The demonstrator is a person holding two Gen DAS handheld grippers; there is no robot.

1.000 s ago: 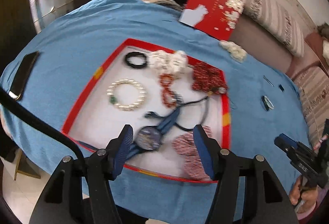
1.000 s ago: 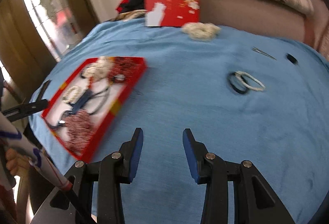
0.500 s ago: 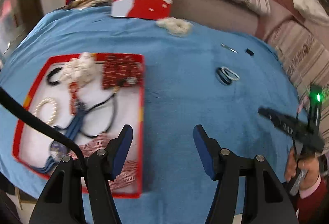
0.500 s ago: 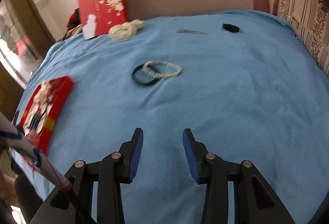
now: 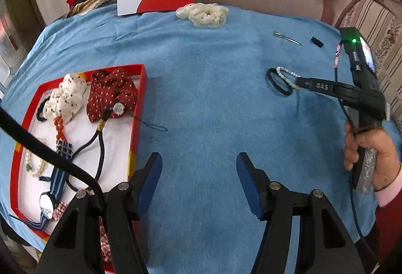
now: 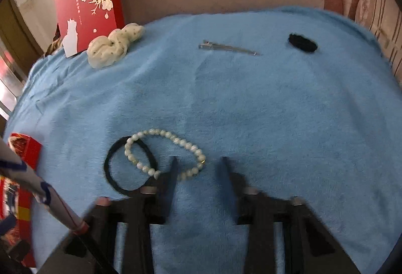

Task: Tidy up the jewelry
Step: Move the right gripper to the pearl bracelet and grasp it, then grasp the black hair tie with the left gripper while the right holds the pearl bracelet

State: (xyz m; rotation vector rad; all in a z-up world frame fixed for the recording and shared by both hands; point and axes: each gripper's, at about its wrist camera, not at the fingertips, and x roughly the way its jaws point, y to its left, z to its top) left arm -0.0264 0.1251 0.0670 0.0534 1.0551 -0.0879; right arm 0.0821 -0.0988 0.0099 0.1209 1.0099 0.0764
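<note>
right gripper [image 6: 198, 161] newly over one pearl bracelet [image 6: 165, 153]

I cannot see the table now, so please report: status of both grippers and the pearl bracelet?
Left gripper open, empty, over blue cloth. Right gripper closing at pearl bracelet, not yet pinched. Black hair tie lies under bracelet.

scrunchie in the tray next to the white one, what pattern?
Dark red scrunchie with small white dots; clearest in the left wrist view.
</note>
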